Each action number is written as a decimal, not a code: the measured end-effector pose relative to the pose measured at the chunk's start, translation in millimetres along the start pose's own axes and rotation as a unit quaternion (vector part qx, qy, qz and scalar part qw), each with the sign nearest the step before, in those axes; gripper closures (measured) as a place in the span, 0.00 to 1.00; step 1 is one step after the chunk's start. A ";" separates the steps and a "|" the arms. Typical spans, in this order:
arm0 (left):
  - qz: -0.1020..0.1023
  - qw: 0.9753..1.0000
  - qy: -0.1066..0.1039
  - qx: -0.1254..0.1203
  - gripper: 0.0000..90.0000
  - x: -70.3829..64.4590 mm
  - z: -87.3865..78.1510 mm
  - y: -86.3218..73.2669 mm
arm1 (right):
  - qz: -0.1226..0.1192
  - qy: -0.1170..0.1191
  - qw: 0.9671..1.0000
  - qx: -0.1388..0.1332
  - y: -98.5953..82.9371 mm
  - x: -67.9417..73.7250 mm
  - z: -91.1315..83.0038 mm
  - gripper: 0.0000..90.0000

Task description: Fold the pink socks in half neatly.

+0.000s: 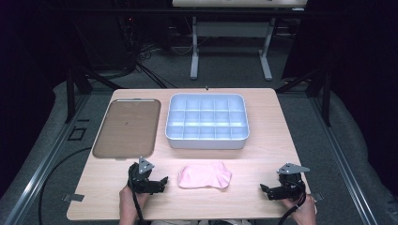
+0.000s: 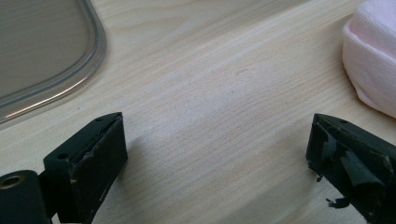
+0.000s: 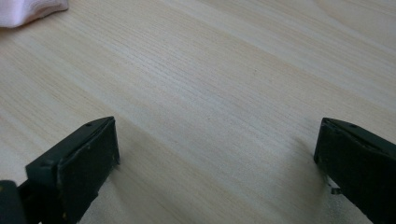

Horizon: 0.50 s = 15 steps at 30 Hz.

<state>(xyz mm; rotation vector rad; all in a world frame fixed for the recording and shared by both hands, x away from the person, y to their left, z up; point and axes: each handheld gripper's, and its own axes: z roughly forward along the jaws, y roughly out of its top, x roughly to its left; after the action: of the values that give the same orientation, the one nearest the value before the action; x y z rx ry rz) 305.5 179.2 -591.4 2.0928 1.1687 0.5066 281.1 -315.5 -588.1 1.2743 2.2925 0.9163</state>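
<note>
My left gripper (image 1: 149, 180), jaws apart, sits just beside the pink folded cloth (image 1: 205, 175) lying crosswise at its three o'clock, nearer than my right gripper (image 1: 280, 189), likewise spread wide.

On the table (image 1: 263, 140), a flat tray (image 1: 126, 127) lies far left, a divided box (image 1: 207, 121) just to its right, and a cloth (image 1: 204, 175) near the front edge, between the two grippers.
</note>
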 end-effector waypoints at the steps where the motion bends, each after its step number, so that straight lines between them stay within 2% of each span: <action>1: 0.000 1.000 0.000 0.000 0.05 0.0 0.0 0.0 | 0.002 -0.001 1.000 -0.003 -0.2 0.2 0.6 0.00; 7: 0.001 1.000 0.003 -0.003 0.05 -1.0 0.1 -0.3 | 0.009 0.002 1.000 0.000 0.4 0.3 0.1 0.00; 15: 0.002 1.000 0.011 -0.005 0.05 -2.3 -0.5 -0.5 | 0.013 -0.009 1.000 0.005 1.4 -0.2 0.3 0.00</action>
<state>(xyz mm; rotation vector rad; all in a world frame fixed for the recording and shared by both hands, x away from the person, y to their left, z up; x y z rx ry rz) 303.7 177.5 -591.4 2.0877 1.1720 0.5377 282.3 -315.1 -587.3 1.3126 2.2744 0.9004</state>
